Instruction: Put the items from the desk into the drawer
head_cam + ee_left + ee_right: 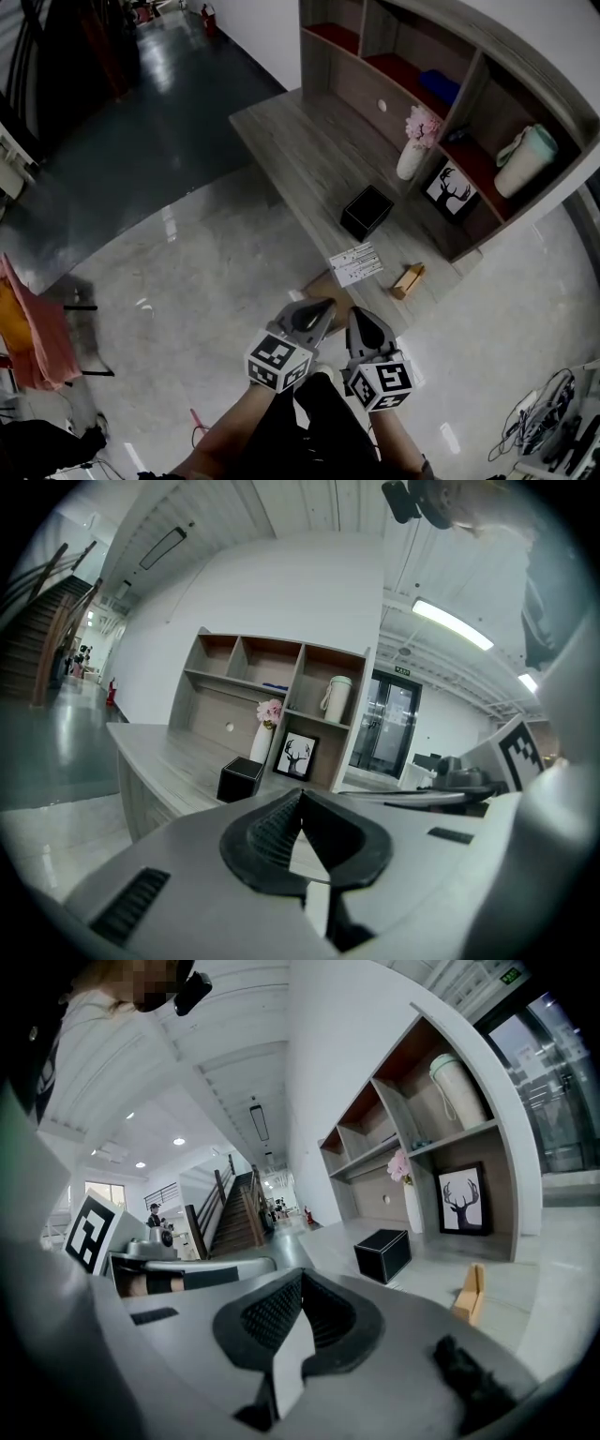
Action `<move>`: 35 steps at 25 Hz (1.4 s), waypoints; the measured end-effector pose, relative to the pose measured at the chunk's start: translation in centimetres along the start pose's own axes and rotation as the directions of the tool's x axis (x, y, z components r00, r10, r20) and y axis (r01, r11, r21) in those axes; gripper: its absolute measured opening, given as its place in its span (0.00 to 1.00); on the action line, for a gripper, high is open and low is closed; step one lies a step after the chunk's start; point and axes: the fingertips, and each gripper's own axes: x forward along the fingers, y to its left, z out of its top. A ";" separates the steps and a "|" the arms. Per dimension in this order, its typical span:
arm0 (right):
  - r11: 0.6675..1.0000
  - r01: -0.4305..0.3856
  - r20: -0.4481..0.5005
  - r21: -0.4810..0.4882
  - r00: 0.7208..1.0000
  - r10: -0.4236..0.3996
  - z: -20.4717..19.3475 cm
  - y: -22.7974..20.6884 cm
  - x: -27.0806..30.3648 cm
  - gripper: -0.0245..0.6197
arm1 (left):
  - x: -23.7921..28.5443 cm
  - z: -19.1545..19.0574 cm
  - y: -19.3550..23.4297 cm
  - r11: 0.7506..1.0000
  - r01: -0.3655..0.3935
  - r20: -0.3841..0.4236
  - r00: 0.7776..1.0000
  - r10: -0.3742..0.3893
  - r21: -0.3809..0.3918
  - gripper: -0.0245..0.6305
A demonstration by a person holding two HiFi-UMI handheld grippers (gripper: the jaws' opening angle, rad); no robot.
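Head view shows the left gripper [326, 304] and right gripper [355, 313] side by side, fingers closed together and empty, near the counter [300, 141] edge. Beyond them on it lie a black box [367, 212], a white card [356, 263] and a small tan box [409, 280]

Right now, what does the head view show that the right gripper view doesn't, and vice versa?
Head view only: the orange cloth at left, and cables at lower right. Right gripper view only: the ceiling light and a distant person. Both: the black box, tan block, deer picture and white vase.
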 end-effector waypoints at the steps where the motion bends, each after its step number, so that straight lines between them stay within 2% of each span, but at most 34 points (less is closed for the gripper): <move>1: 1.000 0.005 -0.002 0.010 1.000 -0.005 0.0 0.1 0.2 0.05 | 0.0 0.0 0.2 1.000 0.003 -0.004 1.000 -0.003 -0.005 0.05; 14: 0.986 0.138 0.017 0.088 0.990 -0.140 -2.1 -0.2 2.8 0.05 | 0.9 -2.2 3.3 0.995 0.095 -0.054 0.994 -0.095 -0.006 0.05; 21: 0.957 0.203 0.040 0.206 0.976 -0.215 -4.2 -1.1 3.8 0.05 | 1.8 -4.1 4.7 0.992 0.129 -0.076 0.989 -0.129 -0.006 0.05; 25: 0.945 0.232 0.037 0.229 0.968 -0.246 -5.7 -1.6 4.7 0.05 | 2.5 -5.1 5.6 0.990 0.139 -0.081 0.987 -0.139 -0.009 0.05; 29: 0.907 0.230 0.049 0.353 0.964 -0.263 -7.2 -2.2 5.5 0.05 | 3.0 -6.2 6.3 0.989 0.144 -0.089 0.985 -0.145 -0.020 0.05; 35: 0.797 0.205 0.052 0.568 0.958 -0.283 -10.3 -3.4 7.2 0.06 | 3.6 -8.3 7.4 0.988 0.156 -0.122 0.980 -0.156 -0.011 0.05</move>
